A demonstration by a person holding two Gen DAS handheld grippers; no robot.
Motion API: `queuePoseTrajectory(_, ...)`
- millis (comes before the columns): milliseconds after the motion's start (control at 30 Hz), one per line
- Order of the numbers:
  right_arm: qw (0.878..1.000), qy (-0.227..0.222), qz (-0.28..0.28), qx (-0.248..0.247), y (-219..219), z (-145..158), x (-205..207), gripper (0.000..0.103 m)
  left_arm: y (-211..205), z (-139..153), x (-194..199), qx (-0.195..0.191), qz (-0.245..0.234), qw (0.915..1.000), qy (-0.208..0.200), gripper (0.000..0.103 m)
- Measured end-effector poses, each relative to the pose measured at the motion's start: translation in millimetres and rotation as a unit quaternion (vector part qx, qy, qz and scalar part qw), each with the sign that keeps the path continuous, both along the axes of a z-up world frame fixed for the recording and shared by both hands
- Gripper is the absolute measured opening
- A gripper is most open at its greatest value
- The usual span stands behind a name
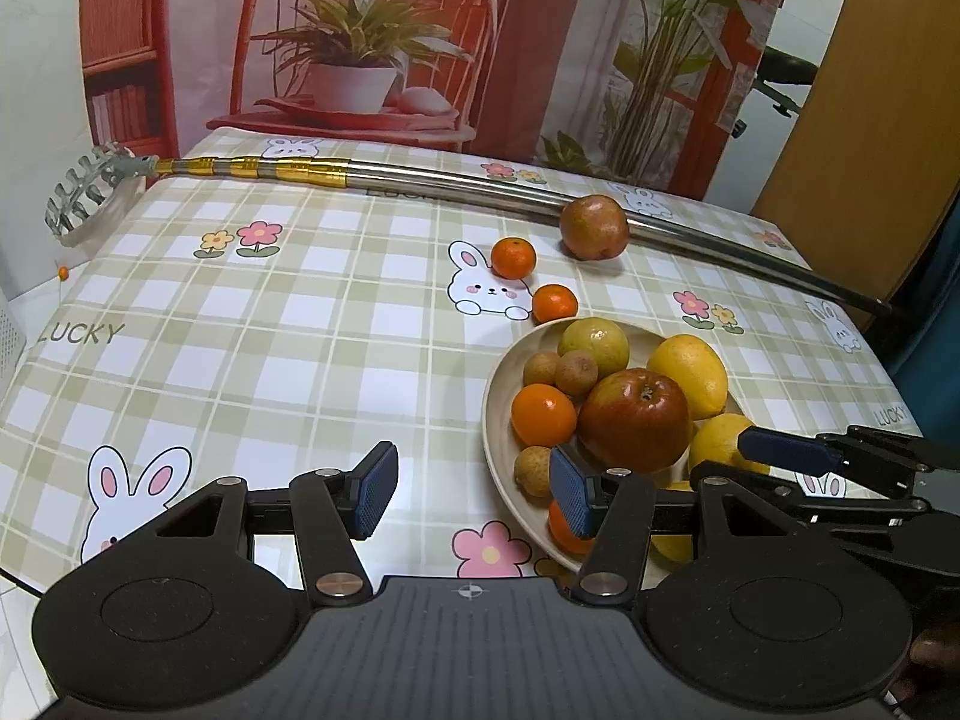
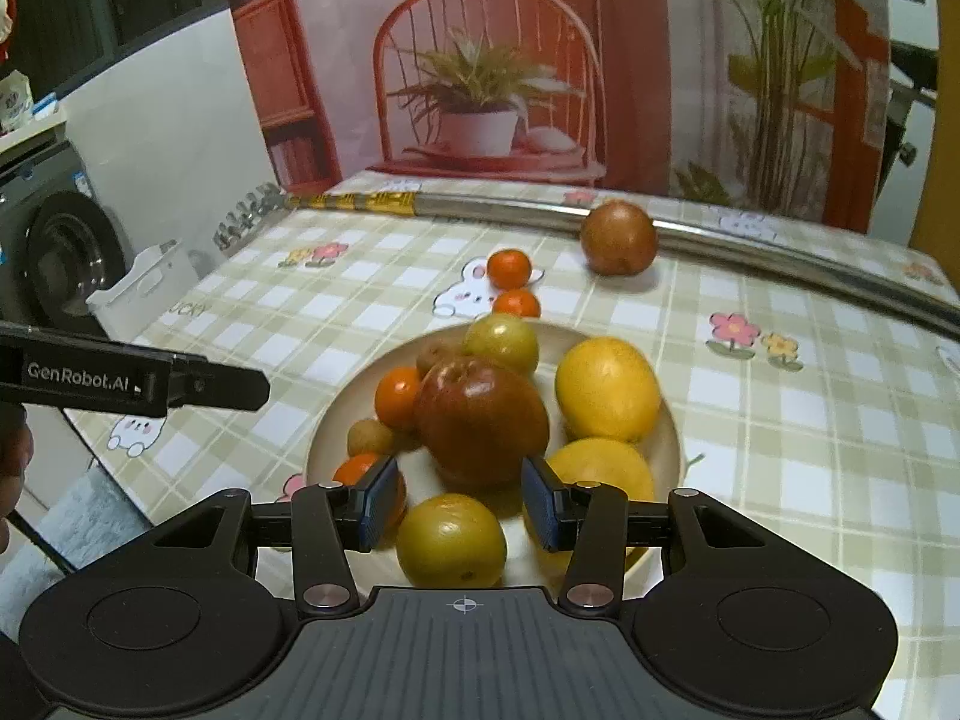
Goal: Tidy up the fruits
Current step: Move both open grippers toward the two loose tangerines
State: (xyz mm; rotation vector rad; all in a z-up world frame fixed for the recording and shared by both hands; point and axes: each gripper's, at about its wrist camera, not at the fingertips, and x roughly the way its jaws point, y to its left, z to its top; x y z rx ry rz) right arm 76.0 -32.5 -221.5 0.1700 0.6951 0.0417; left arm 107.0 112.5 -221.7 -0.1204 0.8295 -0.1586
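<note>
**Fruits: bowl nearly full, three strays out**

Left wrist: fruits heaped in bowl point(image 1: 498, 420) lower right; left gripper point(image 1: 474, 495) half open, empty. Right wrist: right gripper point(image 2: 459, 504) narrow, empty, over green fruit point(image 2: 450, 540). Risk: nudged pile spills onto counter point(image 2: 810, 420).

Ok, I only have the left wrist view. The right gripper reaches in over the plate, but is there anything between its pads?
Observer: Yes. In the right wrist view, a yellow-green fruit sits between the pads of the right gripper, at the near edge of the plate. I can't tell whether they press on it.
Operator: And what's off the table's left side?
Observer: A washing machine stands there, with a white crate beside the table's edge.
</note>
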Motion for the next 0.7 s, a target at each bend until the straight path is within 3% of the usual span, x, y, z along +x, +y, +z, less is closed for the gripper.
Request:
queuePoseTrajectory(500,0.999,-0.019,-0.027,-0.003,-13,5,-2,0.043,0,0,8,0.010,-0.004,0.9999,-0.004,0.058)
queuePoseTrajectory(700,0.998,-0.036,-0.048,-0.016,-35,15,4,0.043,-3,8,40,-0.030,-0.029,0.9991,0.005,0.058)
